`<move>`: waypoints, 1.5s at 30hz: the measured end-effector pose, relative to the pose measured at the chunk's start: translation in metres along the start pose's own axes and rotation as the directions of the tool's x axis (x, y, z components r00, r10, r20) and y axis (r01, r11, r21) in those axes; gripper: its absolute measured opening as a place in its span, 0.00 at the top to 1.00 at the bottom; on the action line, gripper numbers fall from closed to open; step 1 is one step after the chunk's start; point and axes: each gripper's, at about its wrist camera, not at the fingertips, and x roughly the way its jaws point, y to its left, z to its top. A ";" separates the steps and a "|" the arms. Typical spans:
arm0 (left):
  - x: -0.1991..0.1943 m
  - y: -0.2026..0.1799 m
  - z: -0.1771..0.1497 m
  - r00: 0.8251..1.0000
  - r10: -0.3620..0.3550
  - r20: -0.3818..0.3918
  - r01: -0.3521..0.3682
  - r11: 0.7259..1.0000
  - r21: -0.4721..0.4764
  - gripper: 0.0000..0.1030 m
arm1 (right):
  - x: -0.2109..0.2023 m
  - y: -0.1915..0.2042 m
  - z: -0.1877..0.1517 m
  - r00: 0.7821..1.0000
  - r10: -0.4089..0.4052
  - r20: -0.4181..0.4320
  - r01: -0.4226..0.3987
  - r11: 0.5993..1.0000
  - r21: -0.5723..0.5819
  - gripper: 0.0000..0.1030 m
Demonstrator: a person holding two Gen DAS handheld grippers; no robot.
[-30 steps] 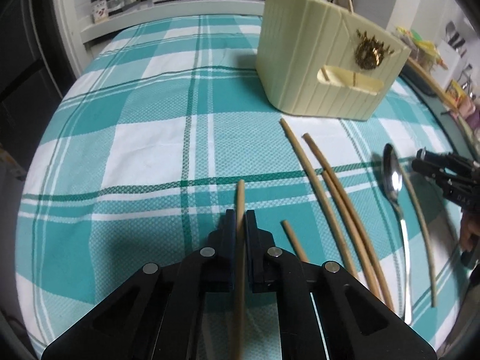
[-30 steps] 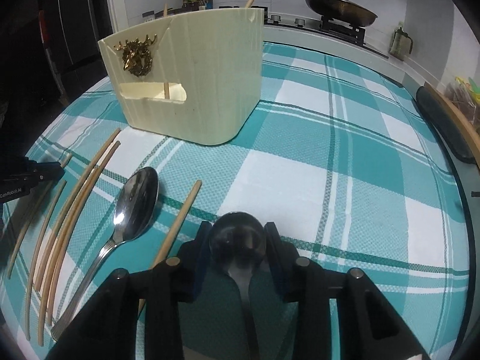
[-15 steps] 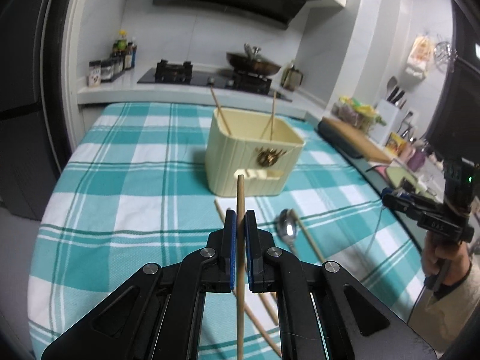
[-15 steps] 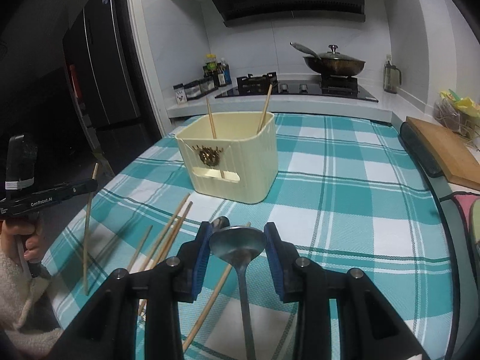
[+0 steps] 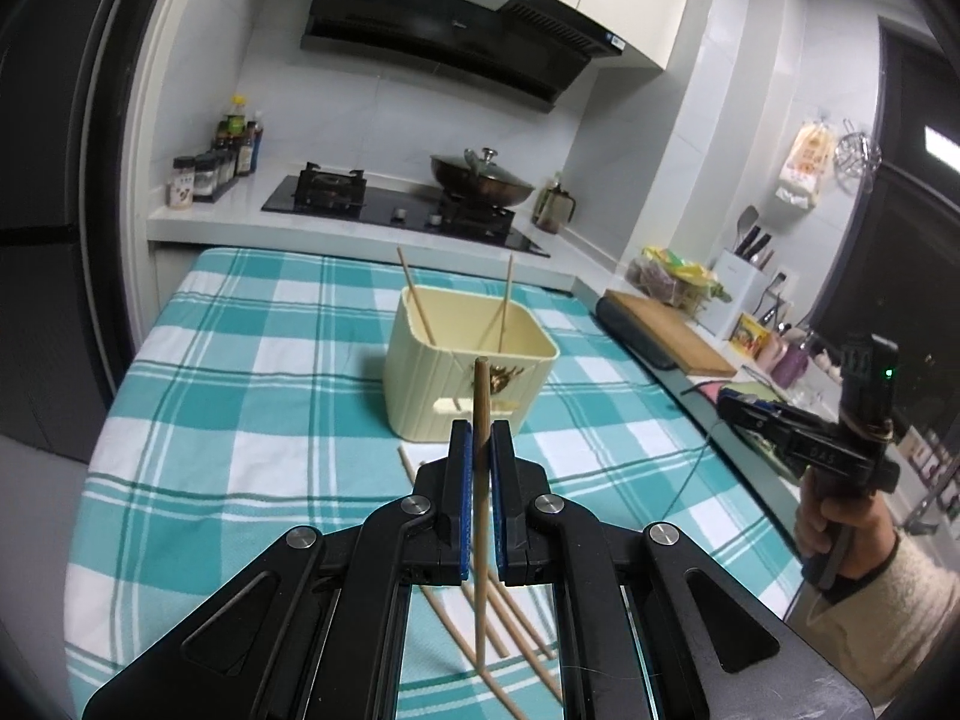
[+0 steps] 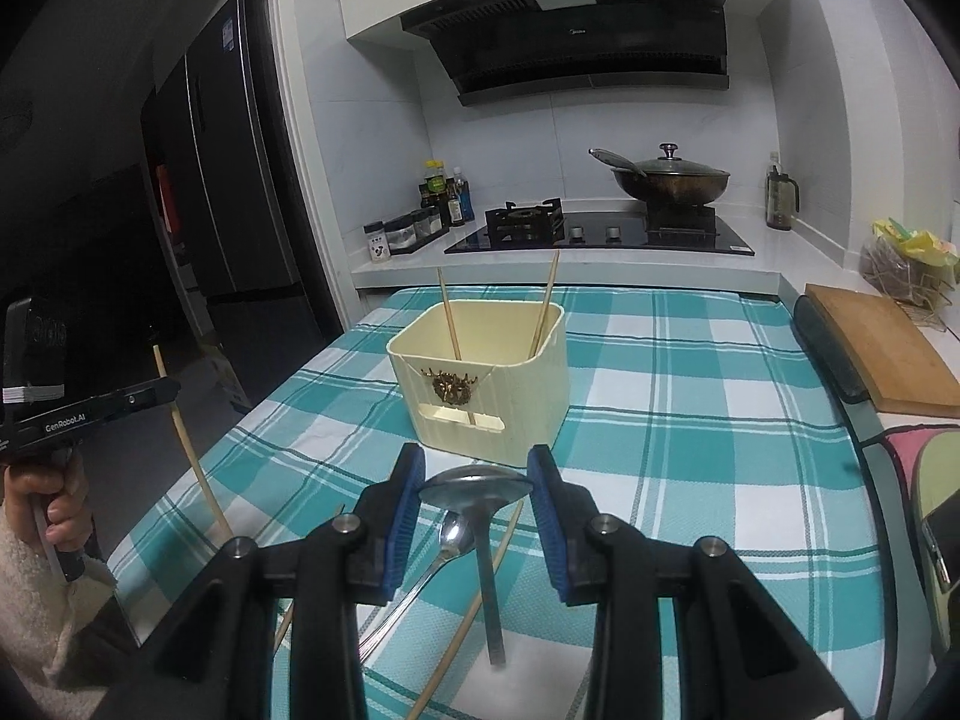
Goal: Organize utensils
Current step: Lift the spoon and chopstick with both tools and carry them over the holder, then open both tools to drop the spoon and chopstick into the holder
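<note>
Two chopsticks (image 6: 450, 315) stand in one cream holder (image 6: 480, 384). Two spoons (image 6: 477, 489) show. Each gripper holds one utensil.

Take the cream ribbed plastic utensil holder (image 6: 480, 384) as your landmark: it stands on the teal-and-white checked tablecloth (image 6: 690, 420), with two wooden chopsticks (image 6: 449, 321) leaning inside it. Before the holder, toward you, loose wooden chopsticks (image 5: 510, 624) and a steel spoon (image 6: 447, 540) lie on the cloth. Above those, before the holder, your left gripper (image 5: 478, 450) carries a long wooden chopstick (image 5: 480, 480) and your right gripper (image 6: 477, 480) a steel ladle-shaped spoon (image 6: 480, 495). Behind the holder you have the black gas hob (image 6: 600, 234), a lidded dark wok (image 6: 669, 180) on it. Right of the holder, off the cloth, lies a wooden cutting board (image 6: 882, 348).
</note>
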 end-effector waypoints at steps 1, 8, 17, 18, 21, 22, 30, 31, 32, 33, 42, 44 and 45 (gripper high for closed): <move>0.001 0.000 0.007 1.000 -0.003 0.000 0.003 1.000 0.007 0.96 | 0.002 -0.001 0.006 1.000 0.003 -0.005 -0.003 1.000 -0.003 0.65; 0.003 -0.008 0.089 0.994 -0.008 0.108 0.003 0.999 0.053 0.96 | 0.015 -0.003 0.062 1.000 0.007 0.019 -0.006 0.999 -0.043 0.65; 0.065 -0.030 0.187 0.958 0.024 0.285 -0.047 0.996 0.075 0.96 | 0.056 0.004 0.159 0.987 -0.007 0.163 0.018 0.998 -0.068 0.65; 0.077 -0.030 0.191 0.959 0.035 0.283 -0.057 0.996 0.072 0.96 | 0.062 0.004 0.164 0.985 -0.005 0.171 0.016 0.998 -0.060 0.65; 0.122 -0.025 0.192 0.969 0.059 0.242 -0.077 0.995 0.065 0.96 | 0.093 -0.001 0.171 0.986 -0.003 0.167 0.009 0.999 -0.034 0.65; 0.138 -0.022 0.189 0.973 0.069 0.219 -0.084 0.995 0.060 0.96 | 0.107 -0.004 0.169 0.988 -0.009 0.154 0.013 0.999 -0.031 0.65; 0.243 0.001 0.143 0.994 0.108 -0.024 -0.107 0.993 0.041 0.96 | 0.198 -0.045 0.132 0.997 -0.038 -0.060 0.043 0.996 0.079 0.65; 0.252 0.001 0.137 0.993 0.111 -0.045 -0.109 0.993 0.046 0.96 | 0.207 -0.051 0.127 0.996 -0.051 -0.080 0.058 0.994 0.091 0.65; 0.260 0.001 0.133 0.991 0.116 -0.066 -0.113 0.992 0.053 0.96 | 0.213 -0.054 0.124 0.994 -0.060 -0.092 0.069 0.993 0.100 0.65; 0.267 0.000 0.129 0.989 0.124 -0.084 -0.119 0.991 0.064 0.95 | 0.218 -0.057 0.120 0.993 -0.067 -0.102 0.078 0.991 0.112 0.65; 0.205 0.003 0.098 0.987 0.092 -0.128 -0.082 0.993 0.082 0.29 | 0.194 -0.078 0.108 0.994 -0.053 -0.093 0.074 0.970 0.230 0.56; 0.174 0.013 0.072 0.984 0.101 -0.150 -0.088 0.992 0.091 0.21 | 0.169 -0.076 0.096 0.994 -0.058 -0.089 0.074 0.979 0.191 0.54; 0.160 0.021 0.055 0.979 0.116 -0.167 -0.101 0.991 0.092 0.17 | 0.158 -0.075 0.087 0.994 -0.067 -0.091 0.082 0.982 0.172 0.49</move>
